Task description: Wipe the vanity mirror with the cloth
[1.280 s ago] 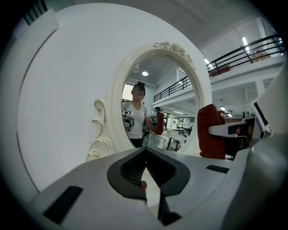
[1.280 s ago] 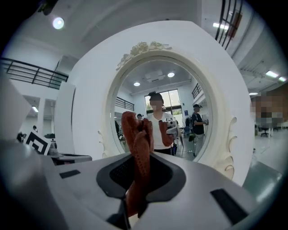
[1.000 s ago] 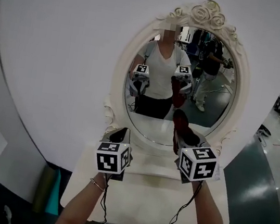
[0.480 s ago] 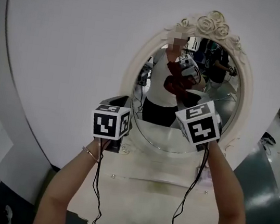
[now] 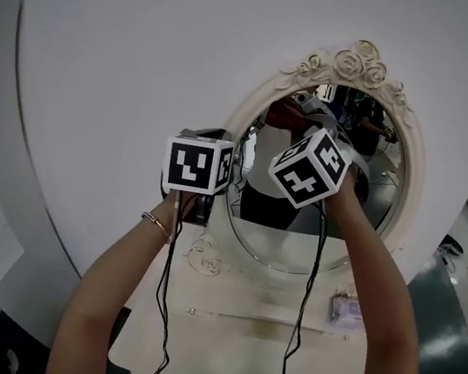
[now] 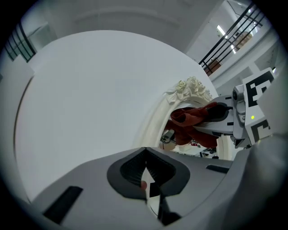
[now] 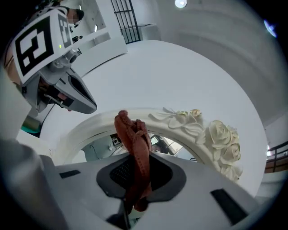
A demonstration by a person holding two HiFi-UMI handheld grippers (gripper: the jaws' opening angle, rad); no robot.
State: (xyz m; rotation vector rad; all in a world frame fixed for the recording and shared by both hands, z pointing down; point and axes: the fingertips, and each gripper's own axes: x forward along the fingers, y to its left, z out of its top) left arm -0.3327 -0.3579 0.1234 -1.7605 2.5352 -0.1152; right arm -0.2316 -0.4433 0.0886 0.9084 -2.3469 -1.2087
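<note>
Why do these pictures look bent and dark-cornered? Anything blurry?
Left gripper view: wide lens bows the wall, corners go black, the left tongs loom soft. Right gripper view: same bending; the cloth in the right tongs is fairly sharp. Head view: the vanity top looks smeared.

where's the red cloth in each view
Head view: cloth, a red sliver above the marker cube, upper left of the mirror.
Left gripper view: cloth right of centre, at the mirror.
Right gripper view: cloth at centre, in the right claw.
Shared landmark: carved roses atop the mirror.
</note>
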